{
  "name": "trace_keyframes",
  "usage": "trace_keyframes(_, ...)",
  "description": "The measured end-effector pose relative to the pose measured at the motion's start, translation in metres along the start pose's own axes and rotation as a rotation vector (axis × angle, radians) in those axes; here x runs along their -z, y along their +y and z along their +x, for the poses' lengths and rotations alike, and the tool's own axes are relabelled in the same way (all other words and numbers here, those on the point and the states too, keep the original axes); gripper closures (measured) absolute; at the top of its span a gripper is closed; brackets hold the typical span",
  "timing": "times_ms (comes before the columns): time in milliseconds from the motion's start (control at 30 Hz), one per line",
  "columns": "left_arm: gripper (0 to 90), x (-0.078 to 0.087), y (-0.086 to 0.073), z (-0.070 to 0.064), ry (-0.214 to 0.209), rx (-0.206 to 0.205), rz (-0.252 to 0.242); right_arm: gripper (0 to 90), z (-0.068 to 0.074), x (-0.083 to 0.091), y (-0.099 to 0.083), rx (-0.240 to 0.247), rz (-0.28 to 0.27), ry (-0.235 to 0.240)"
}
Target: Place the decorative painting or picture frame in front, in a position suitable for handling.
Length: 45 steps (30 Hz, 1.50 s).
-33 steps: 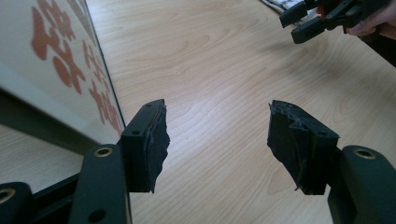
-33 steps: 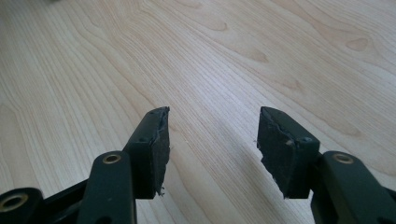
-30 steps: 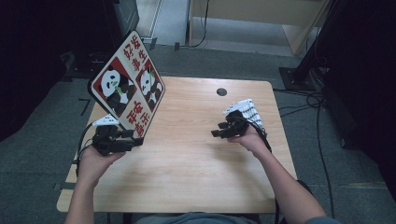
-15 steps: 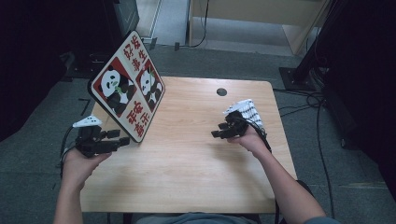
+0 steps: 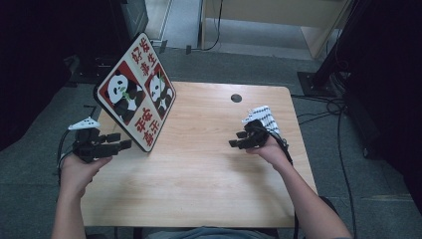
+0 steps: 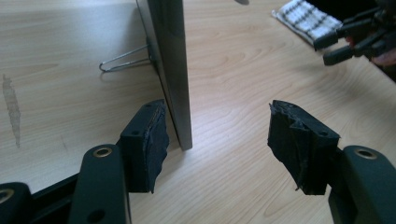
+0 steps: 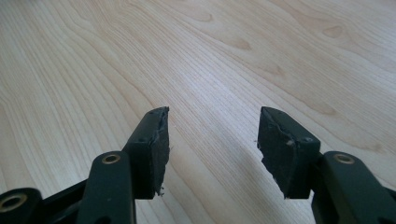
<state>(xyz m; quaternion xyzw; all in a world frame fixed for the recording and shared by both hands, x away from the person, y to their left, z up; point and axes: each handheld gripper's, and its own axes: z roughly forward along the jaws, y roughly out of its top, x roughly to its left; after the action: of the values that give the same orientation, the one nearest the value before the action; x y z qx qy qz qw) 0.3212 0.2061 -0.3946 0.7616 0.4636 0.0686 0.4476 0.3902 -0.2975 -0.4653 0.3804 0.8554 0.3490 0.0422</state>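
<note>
Near the left edge of the worktop (image 5: 209, 179), the left gripper (image 5: 115, 145) is hovering with its jaws spread wide, straddling the near lower corner of the panda sign board (image 5: 135, 92); in the left gripper view the board's (image 6: 169, 65) thin edge is standing between the two pads, just beside the left pad (image 6: 150, 140) and well apart from the other one. The board is standing close to the far left corner of the worktop, propped on a wire stand (image 6: 125, 59) behind it, leaning back with its printed face turned toward the right edge and the person's side. Its long axis is running from the near left edge toward the far edge, roughly diagonal to the worktop, and the top edge is tilting away to the left. For a sound grip, the operator should be centring the edge between the pads, pushing the jaws further onto the panel, then closing squarely on both flat faces so the board is not twisting on its stand. Whether the left pad is already touching the back face cannot be told for sure. The right gripper (image 5: 240, 142) is resting with jaws wide and empty near the right edge, just beside a striped cloth (image 5: 264, 118).
</note>
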Motion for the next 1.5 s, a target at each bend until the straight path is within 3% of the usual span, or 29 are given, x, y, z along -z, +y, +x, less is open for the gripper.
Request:
trace_keyframes(367,38.3,0.0,0.019,0.009,0.01,0.011,0.017,44.7,-0.002,0.008,-0.012,-0.007,-0.009,-0.022)
trace_keyframes(500,37.5,0.003,0.032,0.006,0.028,-0.007,0.046,44.7,-0.004,0.011,-0.013,-0.014,-0.018,-0.028)
trace_keyframes(667,37.4,0.011,0.048,0.007,0.037,-0.011,0.025,44.6,-0.005,0.012,-0.014,-0.016,-0.023,-0.029)
trace_keyframes(700,37.6,0.015,0.057,0.009,0.043,-0.012,0.015,44.6,-0.005,0.012,-0.014,-0.018,-0.021,-0.03)
trace_keyframes(867,37.9,0.018,0.073,0.017,0.057,0.018,0.016,44.7,-0.004,0.011,-0.014,-0.016,-0.015,-0.032)
trace_keyframes(1200,38.4,0.016,0.108,0.009,0.079,-0.009,0.044,44.3,-0.004,0.011,-0.015,-0.012,-0.003,-0.036)
trace_keyframes(1500,38.6,0.011,0.134,0.012,0.088,-0.01,0.068,44.2,-0.006,0.013,-0.016,-0.015,-0.007,-0.031)
